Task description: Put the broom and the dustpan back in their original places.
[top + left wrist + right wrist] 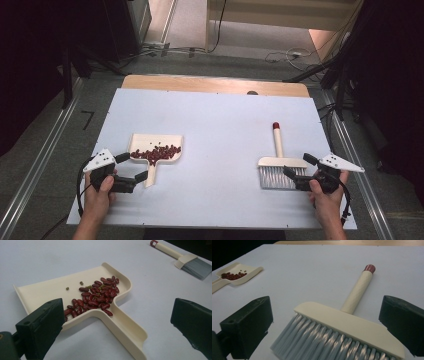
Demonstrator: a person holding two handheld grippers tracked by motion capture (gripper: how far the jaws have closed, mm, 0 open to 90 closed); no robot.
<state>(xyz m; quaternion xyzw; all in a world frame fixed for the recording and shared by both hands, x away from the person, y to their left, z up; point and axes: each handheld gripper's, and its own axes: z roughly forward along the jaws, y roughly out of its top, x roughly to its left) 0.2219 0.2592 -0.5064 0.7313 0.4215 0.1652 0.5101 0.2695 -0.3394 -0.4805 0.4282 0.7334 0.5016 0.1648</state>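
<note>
Both tools are spread wide, holding nothing: left tool (pixel 134 167) by the dustpan (pixel 156 150) handle, right tool (pixel 298 167) at the brush (pixel 280 165) on the table (pixel 220 115). Light stiff plastic I'd guess; grab handles, keep the pan level or the beans (pixel 96 296) roll.

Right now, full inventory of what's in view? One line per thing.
dustpan: 1, cream, lying flat on the left of the sheet, its handle toward the person
red beans: a pile, dark red, inside the dustpan near the handle
green bits: a few, small, green, in the dustpan beside the beans
brush: 1, cream head and handle, grey bristles, red cap at the handle's end, lying flat on the right
white sheet: 1, covers the table
table: 1, wood edge showing at the far side
left gripper: 1, black, open, jaws either side of the dustpan handle
right gripper: 1, black, open, by the brush bristles
hands: 2, holding the grippers
</note>
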